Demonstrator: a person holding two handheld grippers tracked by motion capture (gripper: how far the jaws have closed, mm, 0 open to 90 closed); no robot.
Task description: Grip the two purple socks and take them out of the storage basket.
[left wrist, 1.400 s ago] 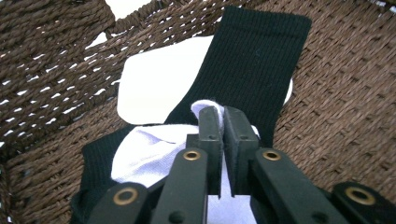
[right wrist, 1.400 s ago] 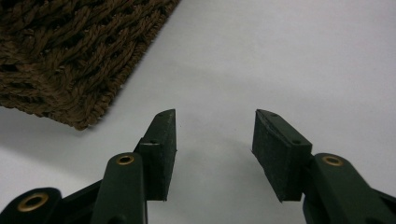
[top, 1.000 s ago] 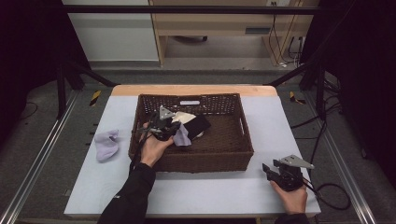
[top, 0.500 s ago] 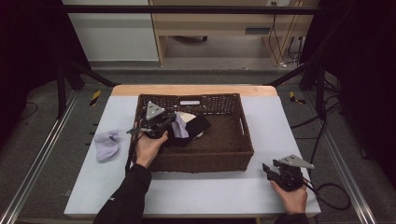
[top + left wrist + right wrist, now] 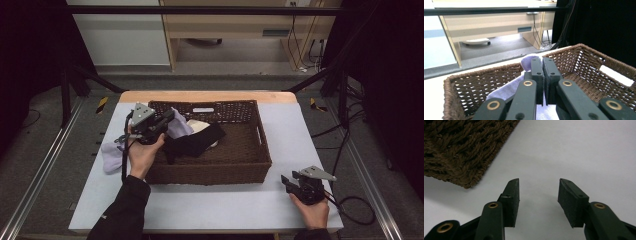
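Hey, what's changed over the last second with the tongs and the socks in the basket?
The left tongs, shut on the lavender sock, lifted it toward the far-left corner of the brown wicker basket. The right tongs, the black sock and the lavender sock on the table stayed put.

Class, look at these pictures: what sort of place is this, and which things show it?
Probably a lab or workshop set up for recording: a white table inside a metal frame, loose cables on the floor, and a wooden desk behind.
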